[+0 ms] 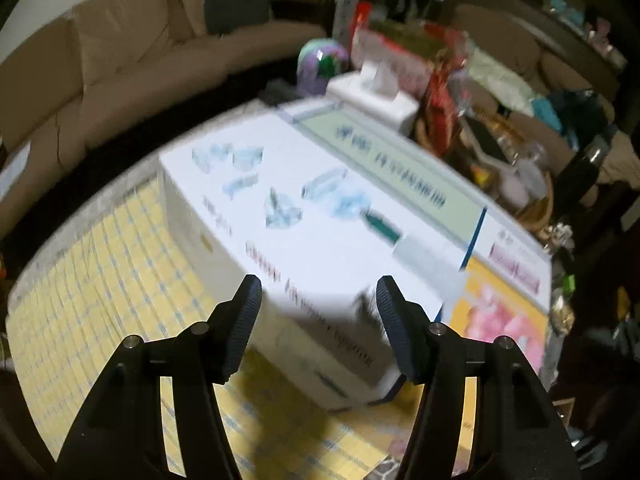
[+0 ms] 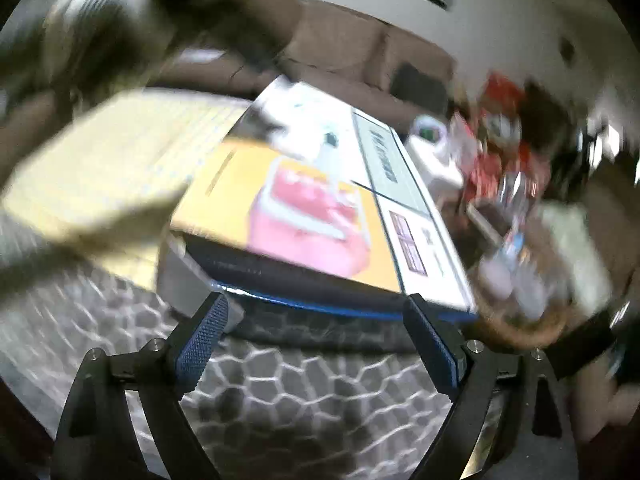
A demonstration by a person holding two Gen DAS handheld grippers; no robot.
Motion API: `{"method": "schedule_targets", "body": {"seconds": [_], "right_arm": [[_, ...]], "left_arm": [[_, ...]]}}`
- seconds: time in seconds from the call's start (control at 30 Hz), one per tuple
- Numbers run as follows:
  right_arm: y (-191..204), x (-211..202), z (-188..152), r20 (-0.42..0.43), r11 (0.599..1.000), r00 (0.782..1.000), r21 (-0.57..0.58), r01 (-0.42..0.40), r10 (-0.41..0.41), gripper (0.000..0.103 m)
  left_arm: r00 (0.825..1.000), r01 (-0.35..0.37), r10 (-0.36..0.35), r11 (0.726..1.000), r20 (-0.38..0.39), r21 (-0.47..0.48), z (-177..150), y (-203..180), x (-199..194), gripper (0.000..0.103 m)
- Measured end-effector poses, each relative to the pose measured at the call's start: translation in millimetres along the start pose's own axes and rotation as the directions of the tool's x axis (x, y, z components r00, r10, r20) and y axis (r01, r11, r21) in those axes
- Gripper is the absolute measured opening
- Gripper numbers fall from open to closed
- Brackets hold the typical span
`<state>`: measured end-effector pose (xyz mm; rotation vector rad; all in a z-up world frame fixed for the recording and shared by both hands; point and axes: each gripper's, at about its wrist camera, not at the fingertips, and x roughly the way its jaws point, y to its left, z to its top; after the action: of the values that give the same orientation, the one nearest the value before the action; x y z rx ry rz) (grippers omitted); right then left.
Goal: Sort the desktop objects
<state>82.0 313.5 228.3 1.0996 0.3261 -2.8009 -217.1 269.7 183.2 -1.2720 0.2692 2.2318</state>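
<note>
White box (image 1: 304, 216) with blurred print lies flat on yellow checked cloth (image 1: 100, 280), orange-and-pink box (image 1: 504, 312) against its right side. Left gripper (image 1: 316, 320) hovers over white box's near edge, fingers spread, nothing held. Right gripper (image 2: 316, 332) wide apart, empty, above honeycomb-pattern mat (image 2: 312, 392), facing orange-and-pink box's near edge. Tissue box (image 1: 372, 96) behind both boxes.

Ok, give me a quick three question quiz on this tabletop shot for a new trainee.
1. True or false: the left gripper is shut on the white box.
2. Which sits at the far end of the white box? A tissue box, B kettle, C laptop.
3. Fill in: the right gripper faces a flat box printed yellow and ____.

Key: 1 false, the jaws stand open, empty. 2 A. 3 pink.
</note>
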Motion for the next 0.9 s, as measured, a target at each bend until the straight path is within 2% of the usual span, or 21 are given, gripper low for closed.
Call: {"method": "schedule_targets", "body": {"seconds": [0.07,0.13,0.27,0.3,0.37,0.4,0.47,0.57,0.67,0.77,0.9], "right_arm": [[-22.1,7.6,-4.5,0.005,0.996,1.000,0.084,-0.023,0.023,0.092],[-38.6,18.6,-13.8,-0.021,0.985,0.999,0.173,-0.026,0.030,0.092],[-46.4,26.9,-34.8,-0.012,0.943,0.987,0.296,-0.150,0.161,0.090],[-59.0,40.1,-37.2,-0.010,0.936,0.983,0.308,-0.170,0.182,0.089],[-54.1,41.9,-39.5,0.012,0.927,0.980,0.321,-0.194,0.201,0.074],[-53.6,42.6,-37.8,0.025,0.922,0.978,0.332,-0.202,0.205,0.070],[-51.6,38.6,-30.8,0.042,0.918,0.979,0.341,-0.201,0.199,0.068],[-44.7,38.0,-5.7,0.055,0.940,0.985,0.296,-0.171,0.162,0.068],[-35.4,54.8,10.2,0.014,0.952,0.987,0.262,-0.156,0.158,0.068],[-27.7,72.6,9.6,-0.041,0.964,0.990,0.239,-0.120,0.134,0.068],[-15.1,72.3,4.8,-0.049,0.981,0.996,0.184,-0.061,0.071,0.067]], "left_arm": [[1.000,-0.007,0.007,1.000,-0.026,-0.026,-13.7,5.5,9.9,0.058],[1.000,0.019,-0.021,0.997,-0.021,-0.069,-27.7,11.2,12.7,0.057],[0.997,0.080,-0.079,0.992,0.014,-0.100,-51.9,16.8,3.6,0.058],[0.996,0.088,-0.087,0.991,0.018,-0.104,-56.6,17.1,3.3,0.058],[0.996,0.084,-0.083,0.988,0.016,-0.131,-61.4,18.6,6.7,0.058],[0.997,0.083,-0.082,0.986,0.011,-0.146,-61.7,19.1,9.1,0.058],[0.998,0.069,-0.069,0.986,0.003,-0.153,-63.1,15.7,15.5,0.059],[0.998,0.060,-0.058,0.986,0.019,-0.158,-65.9,12.8,18.6,0.060],[0.997,0.080,-0.077,0.979,0.025,-0.188,-67.7,17.5,21.1,0.062],[0.997,0.070,-0.065,0.982,0.035,-0.175,-68.3,16.2,21.0,0.063],[0.998,0.065,-0.063,0.982,0.019,-0.175,-67.1,17.1,18.3,0.062]]}}
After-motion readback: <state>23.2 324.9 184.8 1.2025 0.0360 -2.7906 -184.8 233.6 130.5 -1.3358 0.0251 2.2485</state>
